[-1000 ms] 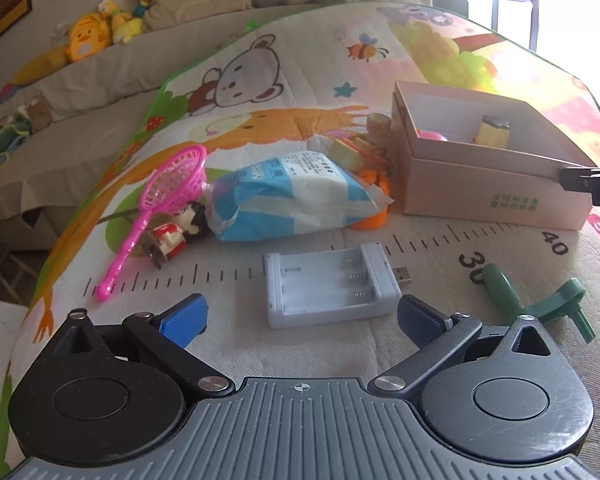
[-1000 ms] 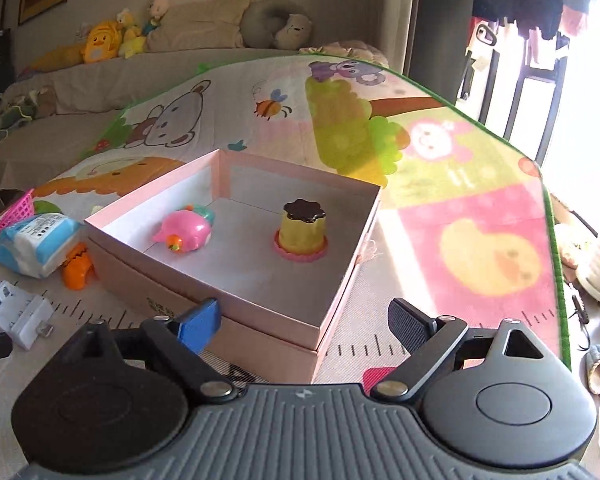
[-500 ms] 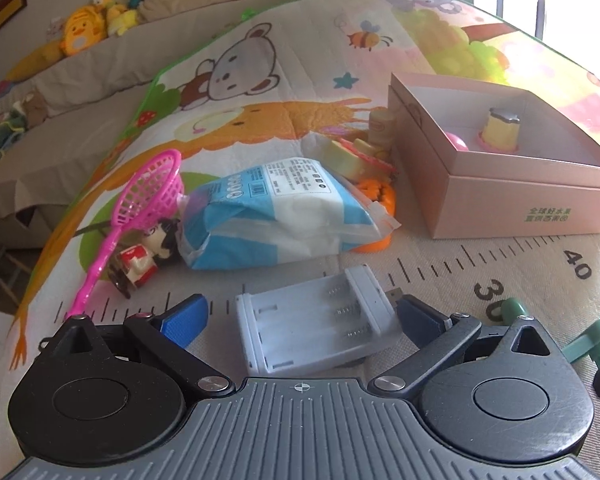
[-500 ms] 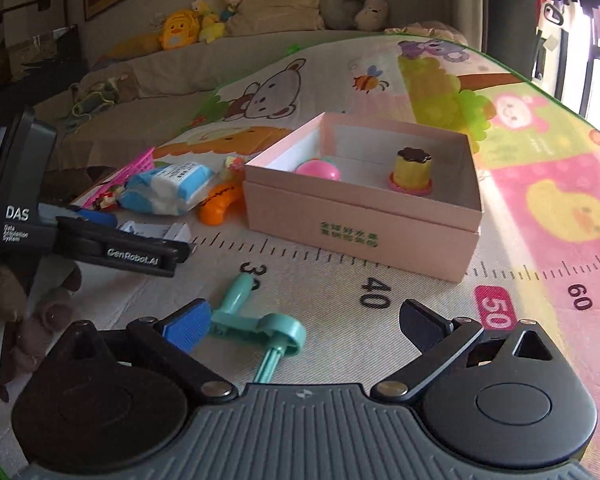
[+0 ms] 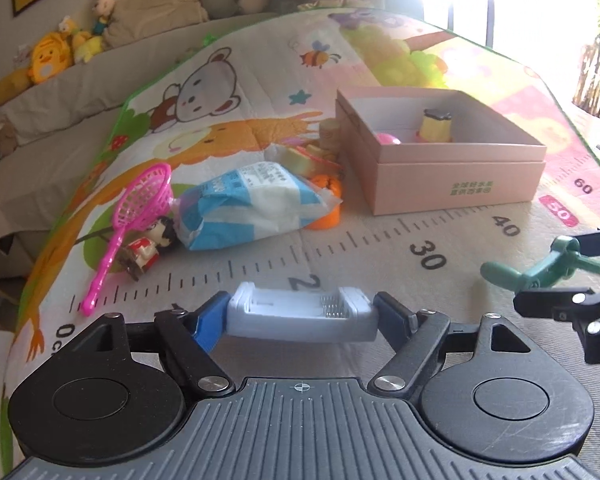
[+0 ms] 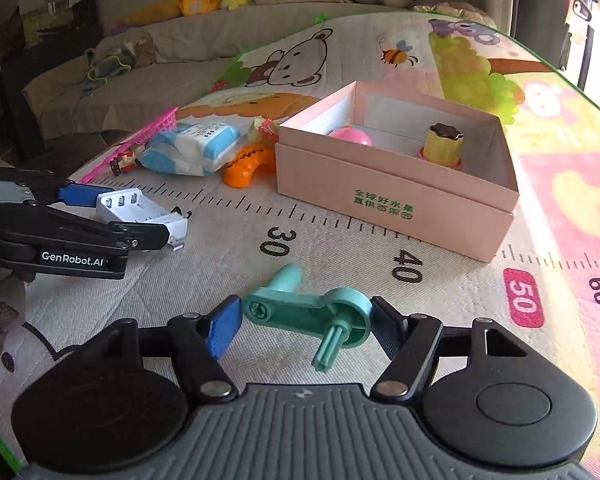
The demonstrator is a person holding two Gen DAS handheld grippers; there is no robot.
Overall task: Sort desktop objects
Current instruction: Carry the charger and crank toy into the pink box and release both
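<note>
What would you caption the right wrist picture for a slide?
Right tongs close around a teal crank toy near the pink box.

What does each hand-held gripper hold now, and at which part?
Left hand-held gripper: white battery charger, clamped across its two short ends. Right hand-held gripper: closing around green crank handle; grip uncertain.

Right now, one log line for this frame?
left gripper: shut on battery charger | right gripper: closing around green crank | pink box: open
</note>
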